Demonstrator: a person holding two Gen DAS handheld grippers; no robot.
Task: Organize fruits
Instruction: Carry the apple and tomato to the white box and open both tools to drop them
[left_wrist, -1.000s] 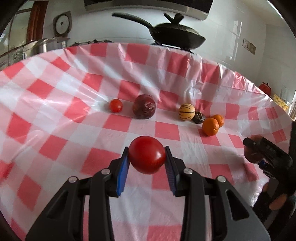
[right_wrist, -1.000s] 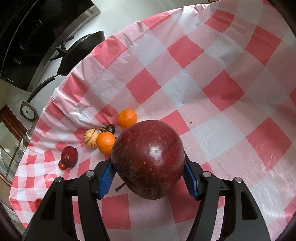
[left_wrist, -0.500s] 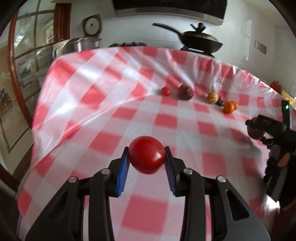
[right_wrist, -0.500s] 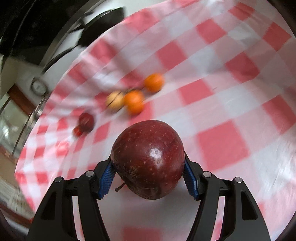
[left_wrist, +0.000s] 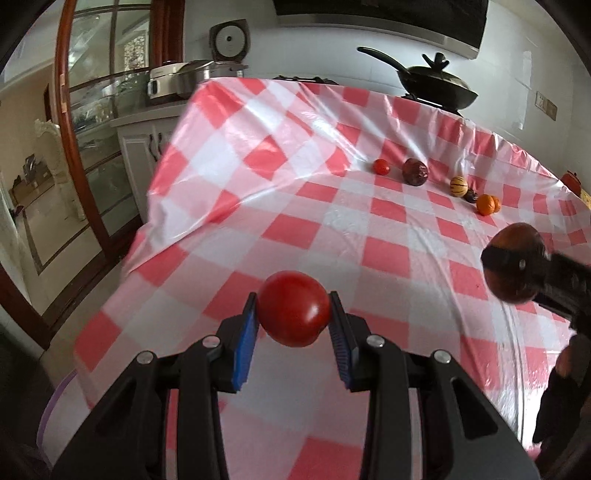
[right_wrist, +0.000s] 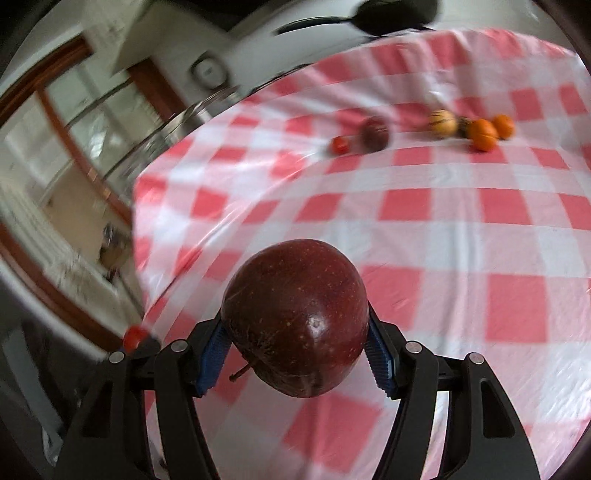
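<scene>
You have a red tomato (left_wrist: 293, 314) clamped between the blue pads of your left gripper (left_wrist: 293, 326), held in the air above the near part of the checked tablecloth (left_wrist: 388, 236), toward its left edge. Your right gripper (right_wrist: 295, 354) is closed on a dark red apple (right_wrist: 295, 314), its stem pointing down and to the left, also clear of the cloth.

The other fruit lies in a loose row near the far edge of the tabletop: a small tomato (left_wrist: 381, 166) just beside a second dark apple (left_wrist: 414, 172), then a striped yellow fruit (left_wrist: 458, 182), a small dark one (left_wrist: 471, 195) and two oranges (left_wrist: 487, 204) bunched together.

The risks look like these. The tomato is soft, so squeezing harder could split it. The apple is wide and round for its jaws; a fast swing could work it loose. The plastic cloth is creased and slick, and round fruit set down carelessly may roll toward the left edge, where the cloth drops away. The two grippers are close together, so watch that they don't knock.
</scene>
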